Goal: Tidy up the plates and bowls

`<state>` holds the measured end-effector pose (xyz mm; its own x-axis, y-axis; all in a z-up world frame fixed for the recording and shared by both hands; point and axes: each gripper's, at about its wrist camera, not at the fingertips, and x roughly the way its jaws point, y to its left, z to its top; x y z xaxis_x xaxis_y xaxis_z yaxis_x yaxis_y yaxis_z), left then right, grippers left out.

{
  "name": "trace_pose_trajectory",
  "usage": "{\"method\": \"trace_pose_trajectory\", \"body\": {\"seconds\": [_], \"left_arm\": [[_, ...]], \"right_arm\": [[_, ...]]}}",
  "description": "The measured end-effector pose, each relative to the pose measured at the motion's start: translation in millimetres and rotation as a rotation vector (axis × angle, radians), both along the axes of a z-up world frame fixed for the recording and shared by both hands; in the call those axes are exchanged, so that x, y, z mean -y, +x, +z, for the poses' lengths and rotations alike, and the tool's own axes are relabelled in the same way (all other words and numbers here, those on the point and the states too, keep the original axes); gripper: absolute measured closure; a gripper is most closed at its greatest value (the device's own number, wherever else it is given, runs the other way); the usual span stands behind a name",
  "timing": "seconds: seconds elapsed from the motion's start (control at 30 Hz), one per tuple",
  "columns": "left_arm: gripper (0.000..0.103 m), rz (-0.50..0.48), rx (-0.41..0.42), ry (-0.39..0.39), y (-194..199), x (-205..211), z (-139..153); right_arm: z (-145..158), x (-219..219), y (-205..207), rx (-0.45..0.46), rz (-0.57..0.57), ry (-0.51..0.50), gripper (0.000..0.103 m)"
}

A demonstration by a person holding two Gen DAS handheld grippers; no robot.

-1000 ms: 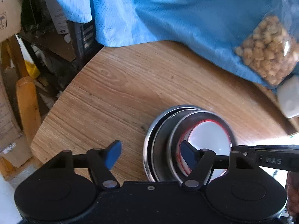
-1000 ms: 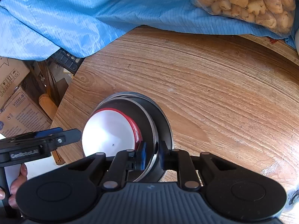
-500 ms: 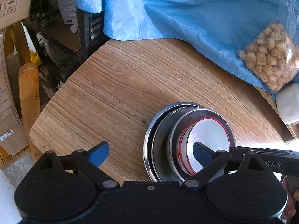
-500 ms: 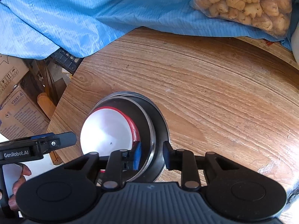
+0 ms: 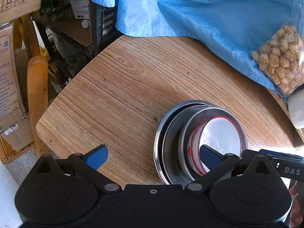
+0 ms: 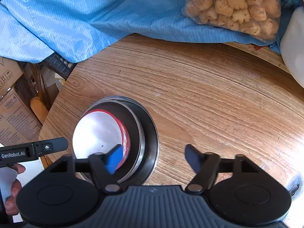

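Observation:
A stack of nested dishes stands near the front edge of the wooden table (image 5: 133,87): a steel plate (image 5: 158,142) at the bottom, a steel bowl (image 5: 190,121) in it, and a white bowl with a red rim (image 5: 222,133) innermost. The stack also shows in the right wrist view, with the white bowl (image 6: 96,131) inside the steel bowl (image 6: 139,133) on the plate (image 6: 152,129). My left gripper (image 5: 152,156) is open and empty, its right finger above the white bowl. My right gripper (image 6: 152,157) is open and empty, straddling the stack's right rim.
A blue cloth (image 5: 190,9) covers the back of the table, with a clear bag of snacks (image 6: 233,5) on it. A white object (image 6: 292,53) sits at the right. Cardboard boxes (image 5: 9,79) and a wooden chair (image 5: 37,95) stand left of the table.
My right gripper has opened from the steel bowl's rim and let it go. My left gripper has opened wider. Both have pulled back a little from the stack.

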<state>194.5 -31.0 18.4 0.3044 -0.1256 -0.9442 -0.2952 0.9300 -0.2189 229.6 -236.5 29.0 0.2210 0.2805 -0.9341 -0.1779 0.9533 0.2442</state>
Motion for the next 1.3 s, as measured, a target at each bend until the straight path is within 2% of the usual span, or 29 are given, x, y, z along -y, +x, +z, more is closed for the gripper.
{"method": "trace_pose_trajectory", "body": {"seconds": [0.13,0.27,1.07,1.3], "left_arm": [[0.001,-0.003,0.001,0.007,-1.8,0.1,1.3],[0.001,-0.005,0.007,0.009,-4.3,-0.5,1.8],[0.001,-0.08,0.007,0.03,-13.7,-6.7,-2.1],[0.001,-0.055,0.026,0.052,-22.6,-1.4,5.3]], "right_arm": [[1.7,0.2,-3.6,0.02,-0.005,-0.021,0.014],[3.3,2.2,-8.1,0.038,-0.015,-0.027,0.001],[3.3,-4.8,-34.5,0.074,-0.068,-0.041,0.0],[11.0,-6.4,-39.2,0.108,-0.019,-0.034,0.0]]}}
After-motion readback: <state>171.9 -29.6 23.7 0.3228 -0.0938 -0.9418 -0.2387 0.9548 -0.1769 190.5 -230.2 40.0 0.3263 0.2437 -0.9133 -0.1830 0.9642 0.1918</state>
